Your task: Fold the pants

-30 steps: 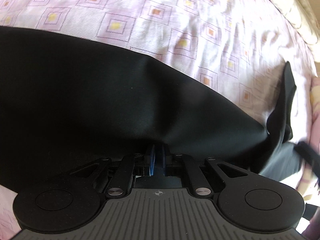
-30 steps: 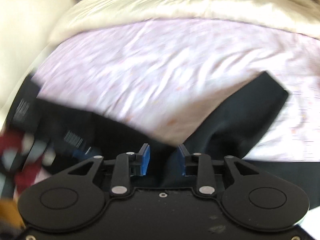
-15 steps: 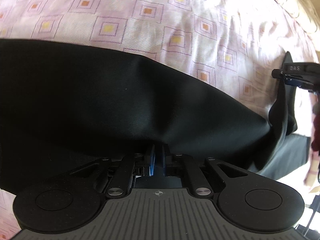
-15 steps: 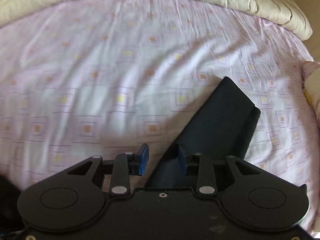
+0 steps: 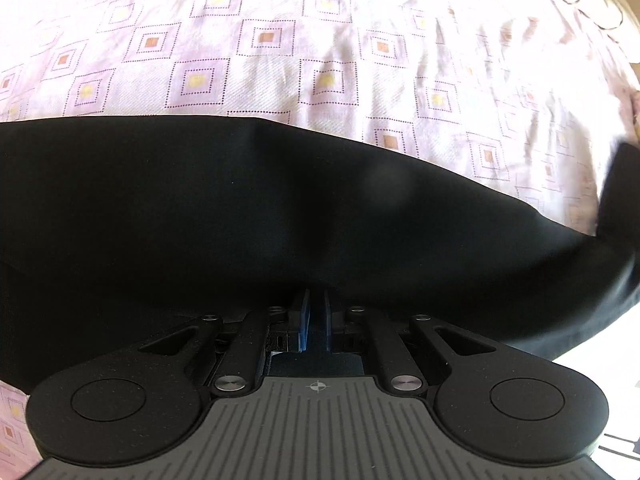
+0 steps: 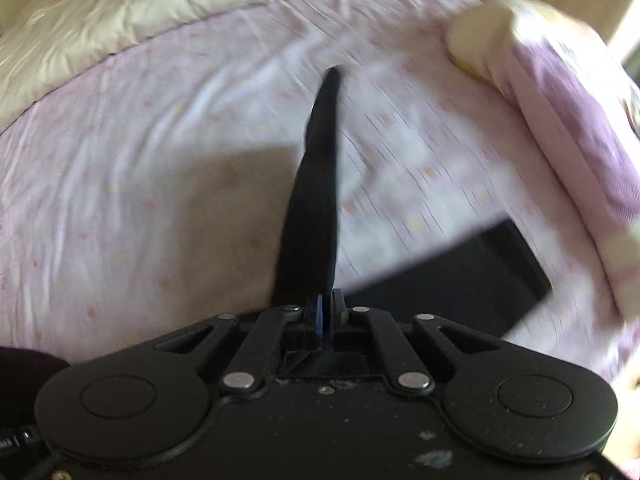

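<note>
I have both units clamped on the black pants, which lie across the bed on its pink sheet printed with small squares. The left hand-held gripper has its blue pads drawn almost together, with a fold of the dark cloth pinched between them; the fabric spreads wide and fairly taut from this grip across the lower half of the left wrist view. The right hand-held gripper is likewise closed to a narrow slit on an edge of the same garment, and from it a thin upright strip of cloth runs away edge-on, lifted clear of the sheet and casting a shadow to its left. A further flat section of the pants rests on the sheet to the right of that strip. A cream quilt lies bunched along the far side of the bed, and a pink pillow sits at the right. I judge the step in hand to be the carrying of one held edge over the garment to form a fold. The right wrist view is blurred, so fine detail there is uncertain. The next move calls for equal tension at both grips, alignment of the lifted edge with the layer below, and release only once the cloth lies flat.
</note>
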